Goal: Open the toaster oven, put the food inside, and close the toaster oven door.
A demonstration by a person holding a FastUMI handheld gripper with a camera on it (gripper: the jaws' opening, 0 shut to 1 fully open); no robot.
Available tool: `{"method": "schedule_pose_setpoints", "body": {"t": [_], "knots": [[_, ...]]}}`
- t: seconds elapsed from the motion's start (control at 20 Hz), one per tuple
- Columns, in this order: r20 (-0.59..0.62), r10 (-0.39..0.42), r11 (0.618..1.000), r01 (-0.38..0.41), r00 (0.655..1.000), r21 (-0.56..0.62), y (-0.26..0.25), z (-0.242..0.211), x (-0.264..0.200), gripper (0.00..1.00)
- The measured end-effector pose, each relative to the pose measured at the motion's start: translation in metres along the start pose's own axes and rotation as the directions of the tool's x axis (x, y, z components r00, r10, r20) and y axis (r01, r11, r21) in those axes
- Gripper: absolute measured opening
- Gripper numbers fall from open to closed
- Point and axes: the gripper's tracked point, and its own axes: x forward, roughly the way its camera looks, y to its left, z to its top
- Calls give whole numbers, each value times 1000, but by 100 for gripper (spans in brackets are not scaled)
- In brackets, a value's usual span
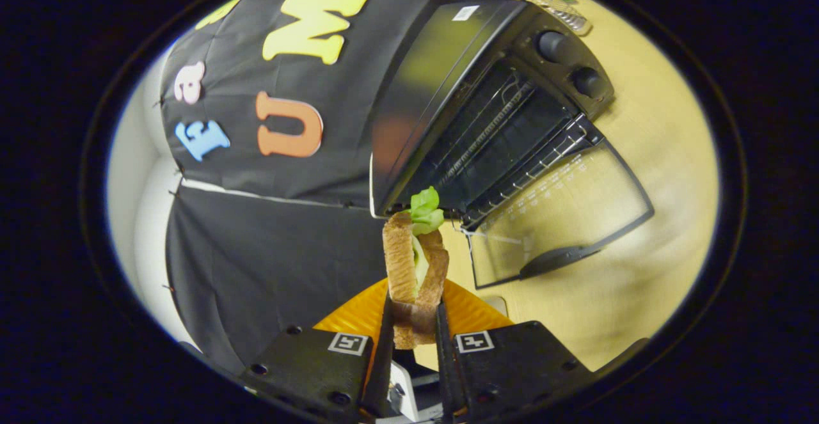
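Observation:
My gripper (414,312) is shut on a sandwich (414,270) of toasted bread with green lettuce sticking out of its far end; both fingers press its sides. The sandwich is lifted above an orange plate (470,312) that lies under the fingers. Beyond the sandwich stands the black toaster oven (486,104), tilted in this view. Its glass door (563,213) is folded down flat onto the wooden table, handle at its outer edge. Wire racks (512,136) show inside the open cavity. Two knobs (569,62) sit on the oven's control panel.
The light wooden table (646,270) stretches beyond and beside the open door. Black cloth wall (269,245) hangs close behind the oven and the plate. A wire object (563,8) with something green lies past the oven's far side.

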Motion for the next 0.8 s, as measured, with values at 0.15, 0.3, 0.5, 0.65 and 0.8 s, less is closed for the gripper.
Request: {"method": "schedule_pose_setpoints", "body": {"t": [0.15, 0.3, 0.5, 0.65, 0.8], "knots": [[88, 20, 997, -26, 996, 68, -17, 27, 17, 36], [196, 23, 992, -46, 980, 115, -27, 55, 31, 36], [313, 1, 983, -58, 950, 172, -44, 82, 49, 36], [375, -25, 979, -53, 927, 194, -55, 98, 60, 36], [429, -36, 980, -53, 903, 194, -63, 113, 65, 37]]}}
